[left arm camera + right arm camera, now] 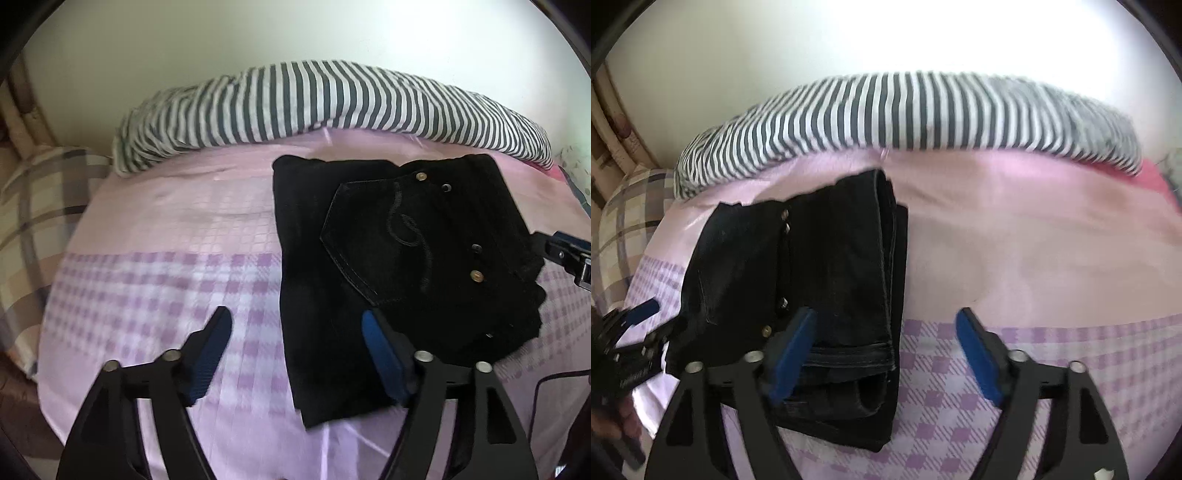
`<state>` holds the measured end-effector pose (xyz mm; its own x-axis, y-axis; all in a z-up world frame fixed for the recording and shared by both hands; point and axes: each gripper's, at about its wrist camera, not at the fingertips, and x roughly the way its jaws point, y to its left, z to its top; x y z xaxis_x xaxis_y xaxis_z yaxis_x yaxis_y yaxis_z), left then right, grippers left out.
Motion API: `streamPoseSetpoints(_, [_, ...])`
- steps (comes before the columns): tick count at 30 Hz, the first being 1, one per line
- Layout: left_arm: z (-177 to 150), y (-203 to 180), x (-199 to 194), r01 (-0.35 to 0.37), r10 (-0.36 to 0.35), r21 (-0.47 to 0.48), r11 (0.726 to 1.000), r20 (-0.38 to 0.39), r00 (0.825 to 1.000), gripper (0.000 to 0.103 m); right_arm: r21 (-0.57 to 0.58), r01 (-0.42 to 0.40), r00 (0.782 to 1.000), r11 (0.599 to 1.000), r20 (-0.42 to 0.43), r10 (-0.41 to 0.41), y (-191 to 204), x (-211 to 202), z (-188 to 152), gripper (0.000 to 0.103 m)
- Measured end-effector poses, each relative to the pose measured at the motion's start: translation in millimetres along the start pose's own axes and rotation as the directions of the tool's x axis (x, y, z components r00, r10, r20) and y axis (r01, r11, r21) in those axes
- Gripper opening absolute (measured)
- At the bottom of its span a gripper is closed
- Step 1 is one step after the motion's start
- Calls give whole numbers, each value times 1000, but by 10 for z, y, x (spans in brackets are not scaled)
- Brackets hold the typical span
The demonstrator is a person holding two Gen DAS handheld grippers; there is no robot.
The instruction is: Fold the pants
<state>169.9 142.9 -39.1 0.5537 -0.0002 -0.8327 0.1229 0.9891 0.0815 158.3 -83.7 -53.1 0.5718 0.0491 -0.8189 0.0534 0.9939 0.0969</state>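
Note:
Black pants [388, 258] lie folded into a compact stack on the pink and purple checked sheet [155, 288], back pocket and rivets facing up. My left gripper [295, 317] hovers open over the stack's near left edge, one finger above the sheet and the other above the cloth, gripping nothing. In the right wrist view the pants [831, 258] show their hems and layered edges. My right gripper [886, 314] is open over the stack's right edge, its pads pressing on nothing. Each gripper shows in the other's view: the right gripper [565, 254] beside the waistband, the left gripper [631, 325] at the far left.
A grey and white striped blanket [314, 99] is bunched along the bed's far side against a pale wall. A checked pillow [40, 192] lies at the left. A thin dark cable [546, 391] crosses the sheet near right. Something pink [1156, 181] sits at the far right.

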Motion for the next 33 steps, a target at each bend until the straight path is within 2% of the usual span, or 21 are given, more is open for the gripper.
streamPoseSetpoints(4, [-140,-69,-309,-51,51,3,999,27,998,84,-44,62,996,997,67,-59,230,-283,-106,98])
streamPoseSetpoints(6, [-215,-87,-443,-72,72,-20,997,41,997,87,-63,72,995,995,73,-68,344,-377,-191,102])
streamPoseSetpoints(11, [-371,-106,-641,-151,153,-43,988,65,986,90,-93,65,995,994,77,-58,543,-506,-375,102])
streamPoseSetpoints(17, [-501,-54,-725,-156,160,-89,984,39,986,90,-96,44,998,994,43,-40,642,-526,-543,102])
streamPoseSetpoints(24, [-591,-81,-727,-155,157,-91,984,15,987,90,-94,38,999,995,6,-37,673,-526,-667,102])
streamPoseSetpoints(33, [-613,-77,-712,-142,143,-96,985,1,990,90,-122,77,997,990,-10,-79,717,-516,-750,102])
